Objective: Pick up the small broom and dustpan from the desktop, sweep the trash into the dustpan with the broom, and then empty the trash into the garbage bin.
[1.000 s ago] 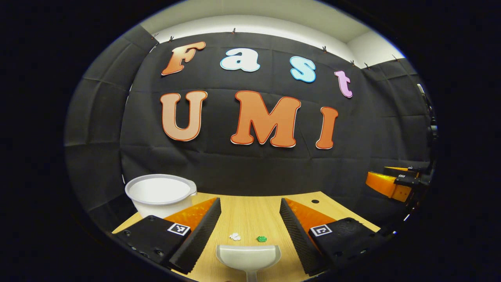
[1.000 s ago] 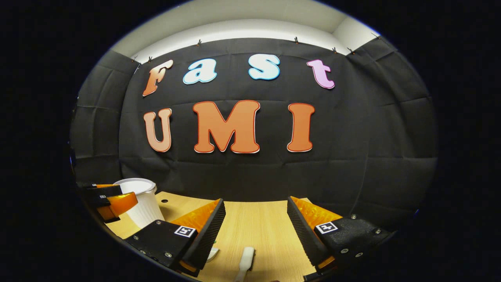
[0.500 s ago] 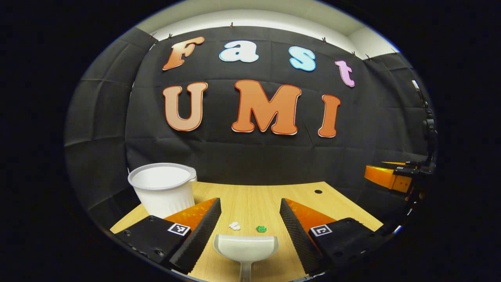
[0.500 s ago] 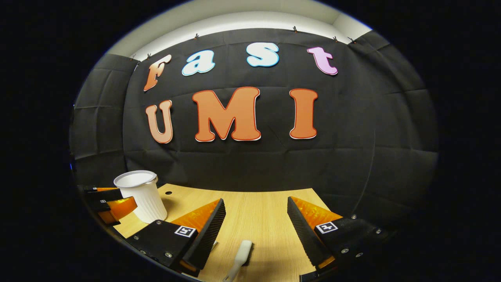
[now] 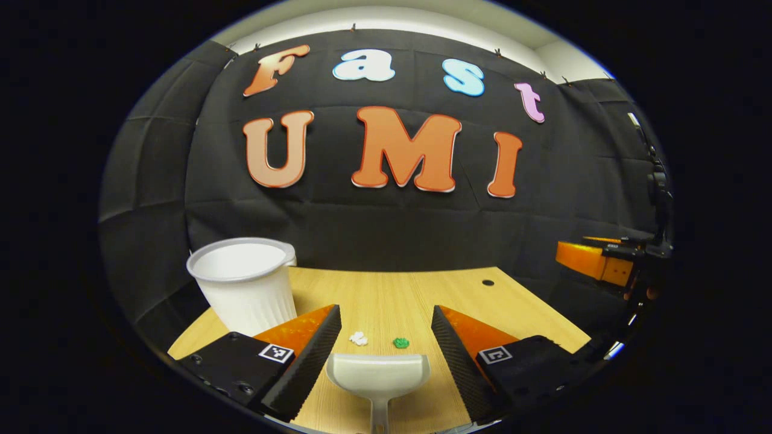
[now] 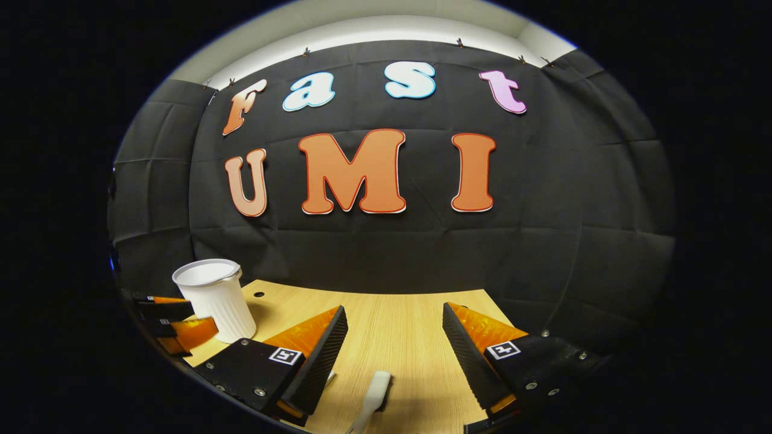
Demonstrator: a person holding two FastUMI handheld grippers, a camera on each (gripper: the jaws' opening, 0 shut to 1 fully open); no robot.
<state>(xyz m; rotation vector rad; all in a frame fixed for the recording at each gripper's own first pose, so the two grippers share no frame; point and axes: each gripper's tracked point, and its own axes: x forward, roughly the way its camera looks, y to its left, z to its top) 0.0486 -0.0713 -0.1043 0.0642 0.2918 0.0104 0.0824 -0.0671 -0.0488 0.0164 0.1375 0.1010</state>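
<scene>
Desk [image 5: 392, 295], white bin [image 5: 244, 292] at far left. Dustpan [image 5: 378, 375] below my wide-open, empty left gripper [image 5: 386, 337]; broom [image 6: 374, 390] below my open right gripper [image 6: 395, 343]; scraps [image 5: 359, 339] just beyond dustpan. Centre on handles, then close.

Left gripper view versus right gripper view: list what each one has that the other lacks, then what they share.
Left gripper view: the dustpan between the open left claw's fingers, plus a white scrap and a green scrap just beyond its lip. Right gripper view: the broom lying between the open right claw's fingers. Shared: the white bin, the wooden desktop and the black cloth wall.
</scene>
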